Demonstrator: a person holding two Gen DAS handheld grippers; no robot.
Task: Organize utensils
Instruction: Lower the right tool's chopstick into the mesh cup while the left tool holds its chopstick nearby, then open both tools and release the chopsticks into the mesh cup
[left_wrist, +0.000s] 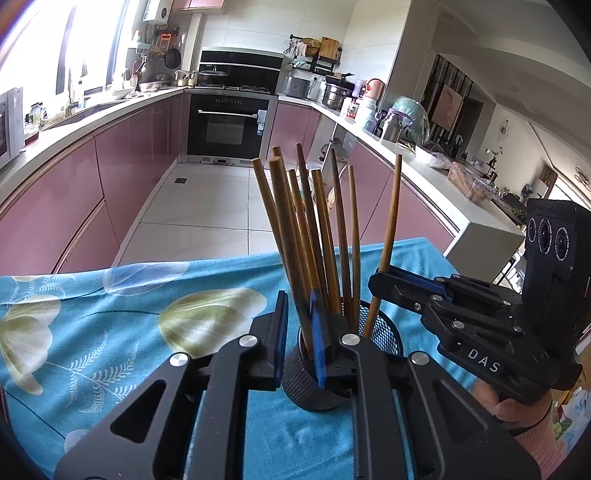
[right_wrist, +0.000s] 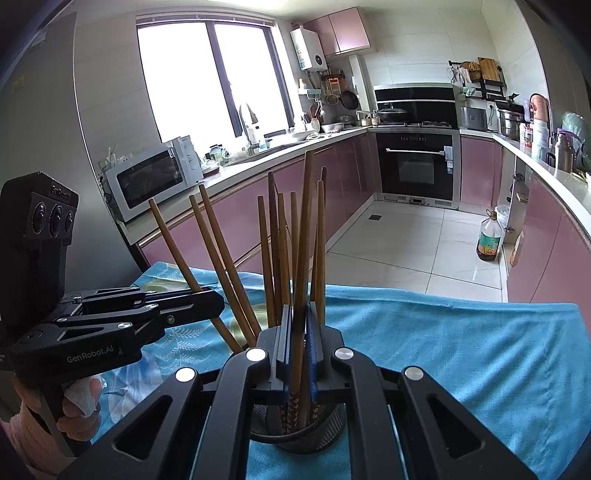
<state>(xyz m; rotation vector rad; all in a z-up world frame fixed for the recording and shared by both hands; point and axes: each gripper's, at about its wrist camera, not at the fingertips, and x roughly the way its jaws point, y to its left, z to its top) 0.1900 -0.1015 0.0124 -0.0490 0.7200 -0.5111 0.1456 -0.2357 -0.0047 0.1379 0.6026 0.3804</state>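
A black mesh holder (left_wrist: 314, 387) (right_wrist: 306, 432) stands on the blue flowered cloth (left_wrist: 110, 332) and holds several brown wooden chopsticks (left_wrist: 328, 236) that fan upward. My left gripper (left_wrist: 298, 301) straddles the holder's near rim. One chopstick (left_wrist: 301, 295) stands between its blue pads with a small gap on the left side, so the jaws are slightly open. In the right wrist view the left gripper (right_wrist: 218, 302) reaches in from the left. My right gripper (right_wrist: 299, 347) (left_wrist: 375, 282) is shut on one upright chopstick (right_wrist: 304, 236) (left_wrist: 389, 229) whose lower end sits in the holder.
The cloth-covered table (right_wrist: 443, 350) ends at a tiled floor, with pink cabinets and an oven (left_wrist: 229, 125) beyond it. A microwave (right_wrist: 151, 181) sits on the left counter. An oil bottle (right_wrist: 489, 240) stands on the floor. A hand (right_wrist: 77, 406) grips each tool's handle.
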